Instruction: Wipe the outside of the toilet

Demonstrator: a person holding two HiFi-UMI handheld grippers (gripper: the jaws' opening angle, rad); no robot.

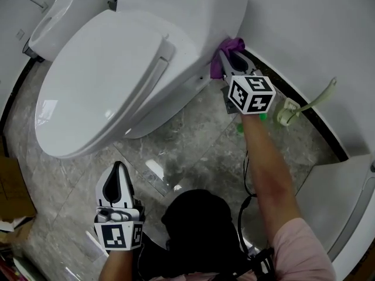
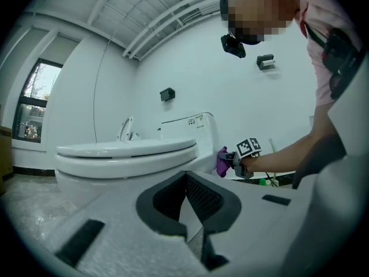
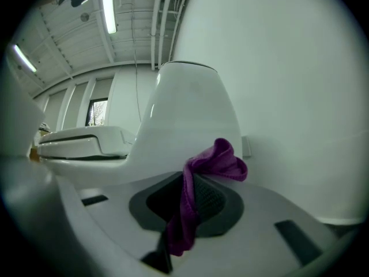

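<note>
Gap between toilet [image 1: 117,69] and wall [image 1: 304,34]: narrow, filled by right gripper [image 1: 233,62] clamped on purple cloth [image 1: 233,43], pressed against the toilet's side.
Along the wall: pale hose [image 1: 313,101] and small green item [image 1: 240,129], close by the right forearm.
Floor [image 1: 193,151] before the bowl: open, with left gripper [image 1: 119,170] above it, jaws together, nothing between.
Far left: cardboard [image 1: 12,192] and second white fixture [image 1: 50,22].

white toilet [image 1: 117,69], lid closed
</note>
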